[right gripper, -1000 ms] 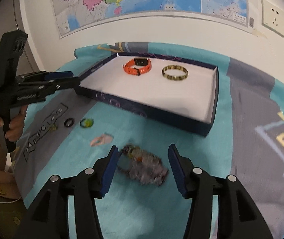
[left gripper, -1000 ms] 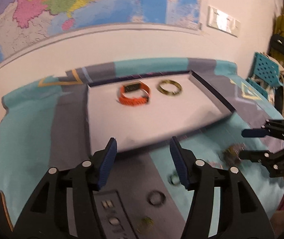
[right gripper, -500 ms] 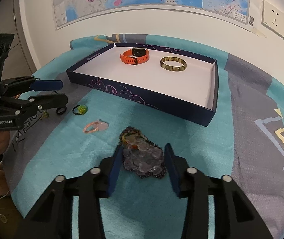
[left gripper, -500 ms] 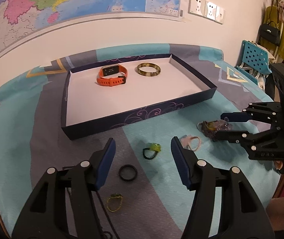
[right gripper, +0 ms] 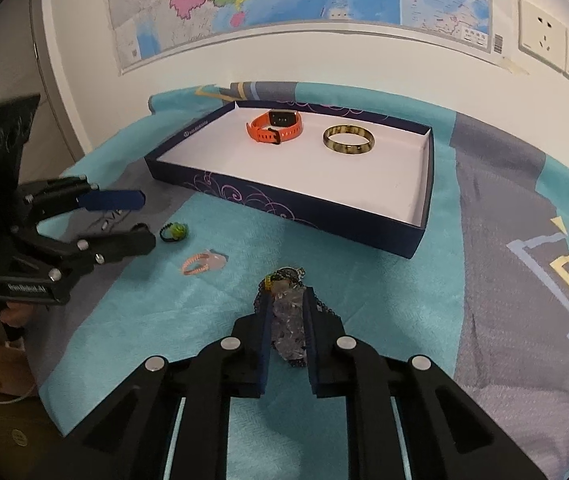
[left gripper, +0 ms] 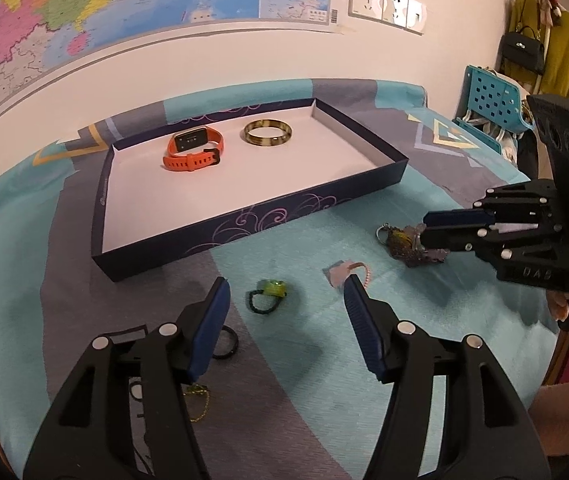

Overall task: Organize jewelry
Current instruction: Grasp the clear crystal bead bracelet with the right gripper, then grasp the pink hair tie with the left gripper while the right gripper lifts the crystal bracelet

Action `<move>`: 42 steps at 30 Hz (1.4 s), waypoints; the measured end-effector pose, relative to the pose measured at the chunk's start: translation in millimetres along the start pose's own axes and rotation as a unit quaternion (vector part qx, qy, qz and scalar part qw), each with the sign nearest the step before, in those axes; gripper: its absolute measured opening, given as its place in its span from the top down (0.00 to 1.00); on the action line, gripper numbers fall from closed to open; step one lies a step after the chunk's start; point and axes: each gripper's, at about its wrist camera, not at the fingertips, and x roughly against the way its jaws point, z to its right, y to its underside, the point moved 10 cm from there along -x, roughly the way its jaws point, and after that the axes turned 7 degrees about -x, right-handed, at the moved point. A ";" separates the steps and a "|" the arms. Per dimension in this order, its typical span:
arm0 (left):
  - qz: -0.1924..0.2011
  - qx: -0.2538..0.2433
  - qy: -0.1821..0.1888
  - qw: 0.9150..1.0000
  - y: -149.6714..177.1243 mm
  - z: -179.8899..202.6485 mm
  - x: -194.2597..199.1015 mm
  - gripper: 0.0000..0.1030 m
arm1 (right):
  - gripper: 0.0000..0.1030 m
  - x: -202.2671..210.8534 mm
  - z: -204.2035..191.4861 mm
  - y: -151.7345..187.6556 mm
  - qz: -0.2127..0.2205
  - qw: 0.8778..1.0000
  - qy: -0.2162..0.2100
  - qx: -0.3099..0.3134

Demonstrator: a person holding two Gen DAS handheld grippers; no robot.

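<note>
The right gripper is clamped on the crystal bead bracelet, which lies on the teal cloth at 6 o'clock from the tray. The left gripper hovers with fingers spread wide around nothing; a green hair tie lies between them, a pink bracelet just beside. Bare cloth surrounds the tray's near wall. Inside lie an orange watch and, at its 3 o'clock, a tortoiseshell bangle.

left gripper wide open over a green hair tie, right gripper pinching a beaded bracelet near the tray
</note>
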 end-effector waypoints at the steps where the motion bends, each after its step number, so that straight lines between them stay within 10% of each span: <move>1: -0.001 0.000 0.001 1.000 0.4 0.8 -0.1 0.43 | 0.93 3.0 1.4 -2.1 0.004 1.000 -0.004 -0.008; 27: -0.022 -0.012 0.062 0.998 0.1 31.9 -27.6 0.54 | 0.93 76.2 -25.9 -38.1 0.081 0.989 -0.114 -0.048; 42: -0.036 -0.016 0.064 0.997 -3.3 37.1 -40.1 0.62 | 0.85 23.4 -29.3 26.0 -0.021 0.994 -0.092 -0.051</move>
